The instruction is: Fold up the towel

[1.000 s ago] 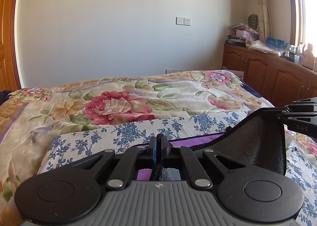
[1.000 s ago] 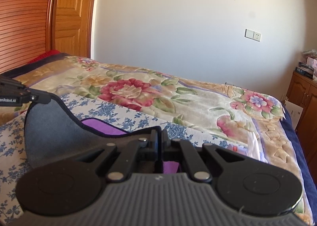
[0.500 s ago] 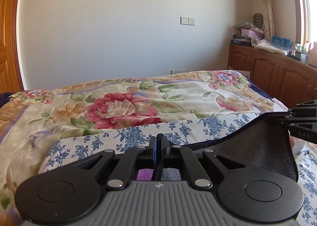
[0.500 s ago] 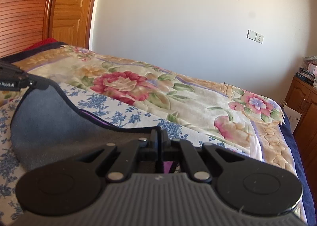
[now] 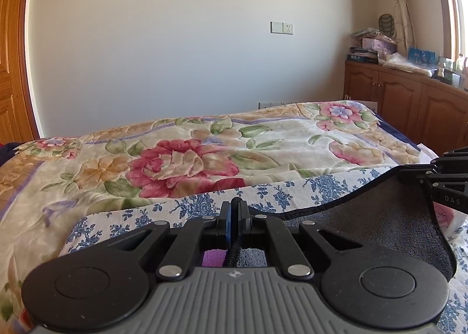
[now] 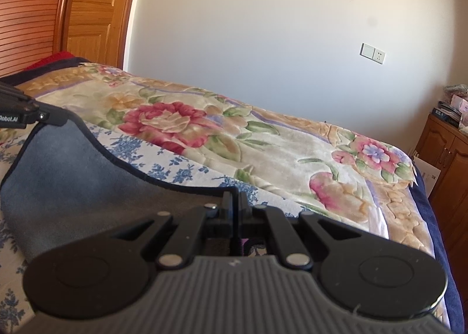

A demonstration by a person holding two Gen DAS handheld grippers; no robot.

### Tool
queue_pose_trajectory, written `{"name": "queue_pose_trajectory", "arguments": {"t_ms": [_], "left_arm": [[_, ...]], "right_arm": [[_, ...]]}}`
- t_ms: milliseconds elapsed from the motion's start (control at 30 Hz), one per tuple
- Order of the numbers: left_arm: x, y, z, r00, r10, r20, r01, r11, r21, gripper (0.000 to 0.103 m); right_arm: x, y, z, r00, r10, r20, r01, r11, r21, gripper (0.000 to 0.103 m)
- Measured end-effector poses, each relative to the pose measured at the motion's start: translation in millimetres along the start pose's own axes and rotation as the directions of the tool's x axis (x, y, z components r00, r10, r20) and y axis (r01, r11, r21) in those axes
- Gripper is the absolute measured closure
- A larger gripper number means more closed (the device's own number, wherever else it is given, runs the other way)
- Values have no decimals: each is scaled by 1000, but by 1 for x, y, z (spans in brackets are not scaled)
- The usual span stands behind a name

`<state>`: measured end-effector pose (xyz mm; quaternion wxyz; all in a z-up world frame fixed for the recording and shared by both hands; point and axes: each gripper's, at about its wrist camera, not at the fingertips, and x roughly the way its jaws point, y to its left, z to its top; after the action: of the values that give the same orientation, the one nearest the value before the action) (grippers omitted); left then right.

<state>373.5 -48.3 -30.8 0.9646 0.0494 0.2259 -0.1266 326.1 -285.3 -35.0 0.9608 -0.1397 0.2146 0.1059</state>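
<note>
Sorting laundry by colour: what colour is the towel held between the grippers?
Dark grey towel with a black hem; clearest in the right wrist view.

We read white letters "DAS" on the black body of the other two-finger gripper (image 5: 450,184), off to the right of our left fingers. In the right wrist view, white letters "Robot.AI" stand on the black body of the opposite gripper (image 6: 17,113), far left of our right fingers. Nothing else is legible.
</note>
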Motion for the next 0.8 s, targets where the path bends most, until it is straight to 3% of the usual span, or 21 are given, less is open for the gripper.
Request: {"name": "queue_pose_trajectory", "arguments": {"t_ms": [800], "left_arm": [[47, 5, -14, 998, 60, -29, -60, 998, 23, 98]], "right_arm": [[44, 6, -22, 998, -15, -62, 12, 999, -49, 99]]}}
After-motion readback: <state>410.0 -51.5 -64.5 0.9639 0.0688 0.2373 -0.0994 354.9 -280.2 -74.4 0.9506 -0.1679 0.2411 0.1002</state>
